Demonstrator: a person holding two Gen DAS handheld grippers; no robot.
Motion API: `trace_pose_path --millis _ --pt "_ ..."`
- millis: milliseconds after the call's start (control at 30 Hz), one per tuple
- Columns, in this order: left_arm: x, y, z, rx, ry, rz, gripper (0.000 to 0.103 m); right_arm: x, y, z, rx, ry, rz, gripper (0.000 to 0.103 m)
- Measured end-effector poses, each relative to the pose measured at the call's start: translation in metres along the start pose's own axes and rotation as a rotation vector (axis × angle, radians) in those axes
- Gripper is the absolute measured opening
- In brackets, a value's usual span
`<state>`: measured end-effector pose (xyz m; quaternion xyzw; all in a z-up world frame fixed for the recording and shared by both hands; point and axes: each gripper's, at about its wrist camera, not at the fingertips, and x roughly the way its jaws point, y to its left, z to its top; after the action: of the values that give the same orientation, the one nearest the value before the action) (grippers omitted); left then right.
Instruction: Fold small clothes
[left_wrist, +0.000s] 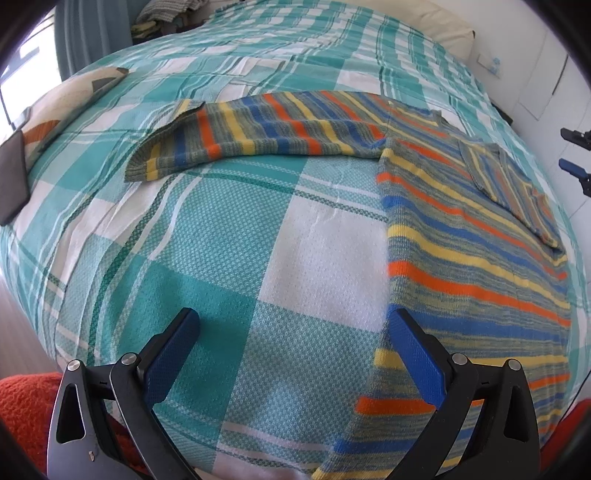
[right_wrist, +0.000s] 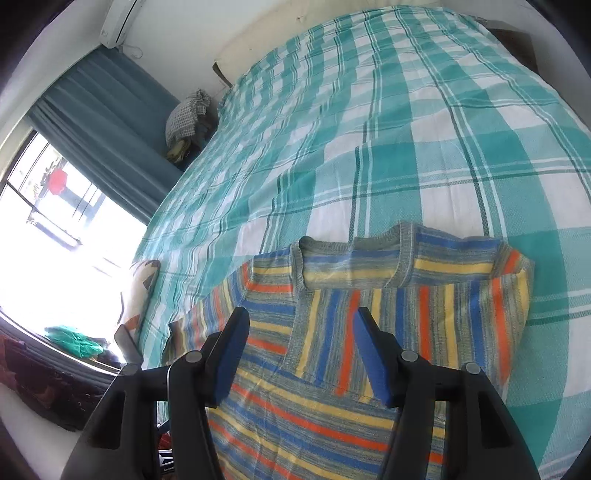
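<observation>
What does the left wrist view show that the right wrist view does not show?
Only the left wrist view shows the sweater's long unfolded sleeve stretched across the bed. Only the right wrist view shows the knitted round neckline, the bright window and the white air conditioner. Both show the striped knitted sweater on the teal-and-white checked bedspread.

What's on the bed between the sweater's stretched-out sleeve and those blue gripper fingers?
Only bare teal-and-white checked bedspread, seen in the left wrist view, between the striped knit sweater's sleeve and the left hand-held gripper.
</observation>
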<state>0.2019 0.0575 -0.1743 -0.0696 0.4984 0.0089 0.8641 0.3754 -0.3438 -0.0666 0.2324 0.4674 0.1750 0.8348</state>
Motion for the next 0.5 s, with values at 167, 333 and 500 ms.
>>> trace_pose_path --millis 167,333,500 --pt "0.007 -0.006 -0.001 0.019 0.007 0.031 0.102 0.02 -0.07 -0.024 0.162 0.146 -0.08 0.059" --pt "0.006 -0.008 -0.004 0.034 0.0 0.048 0.102 0.012 -0.133 -0.055 0.257 0.113 -0.289 0.019" --pt "0.009 -0.011 -0.002 0.043 0.002 0.055 0.102 -0.029 -0.1 -0.068 0.107 0.034 -0.236 0.04"
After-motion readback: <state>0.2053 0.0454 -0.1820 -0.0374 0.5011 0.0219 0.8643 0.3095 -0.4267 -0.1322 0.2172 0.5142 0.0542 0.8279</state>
